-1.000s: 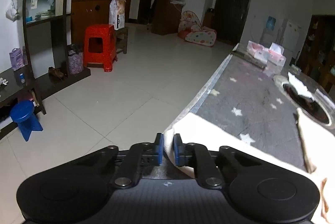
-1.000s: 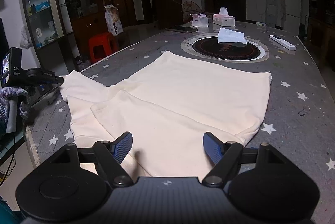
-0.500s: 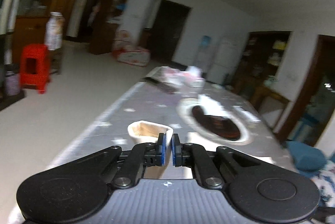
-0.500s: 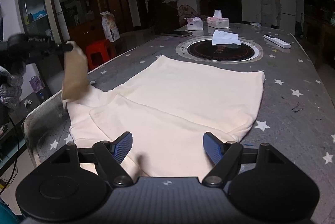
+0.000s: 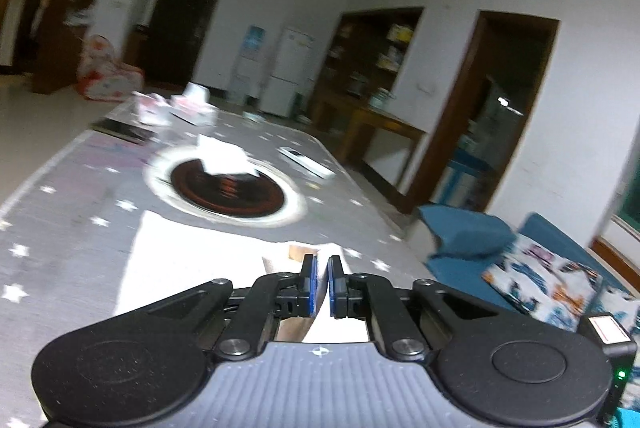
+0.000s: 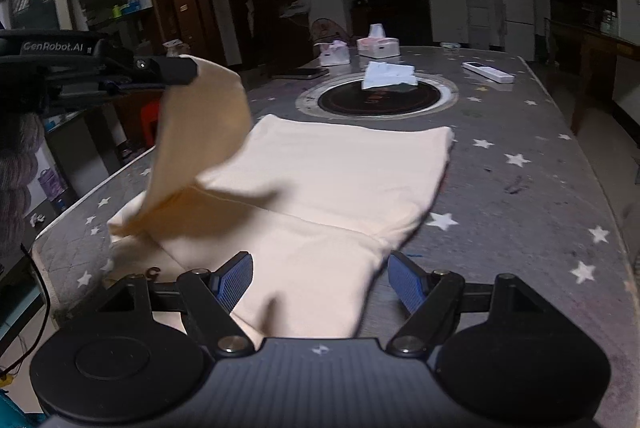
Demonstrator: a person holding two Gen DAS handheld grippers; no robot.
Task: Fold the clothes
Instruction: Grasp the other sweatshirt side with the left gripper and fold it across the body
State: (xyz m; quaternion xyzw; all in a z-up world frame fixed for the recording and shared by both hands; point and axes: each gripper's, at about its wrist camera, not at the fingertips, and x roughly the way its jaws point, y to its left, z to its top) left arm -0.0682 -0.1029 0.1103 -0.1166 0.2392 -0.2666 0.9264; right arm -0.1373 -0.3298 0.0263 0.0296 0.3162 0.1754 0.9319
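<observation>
A cream garment (image 6: 328,180) lies spread on the grey star-patterned table (image 6: 520,196). Its left sleeve (image 6: 200,124) is lifted high above the table, and my left gripper (image 6: 188,72) is shut on the sleeve's end. In the left wrist view, that gripper (image 5: 320,280) pinches the cream cloth (image 5: 296,256) between its blue pads, over the garment's body (image 5: 192,252). My right gripper (image 6: 320,280) hovers open over the near edge of the garment, with nothing between its fingers.
A round black hotplate (image 6: 376,96) with a white tissue (image 6: 388,74) on it sits mid-table. Tissue boxes (image 6: 378,44), a remote (image 6: 488,72) and a dark tablet (image 6: 304,72) lie beyond. A blue sofa (image 5: 520,260) stands to the right of the table.
My left gripper has lifted the sleeve off the table's left edge and swung it up and rightward over the garment. The right gripper has stayed open and almost still.
</observation>
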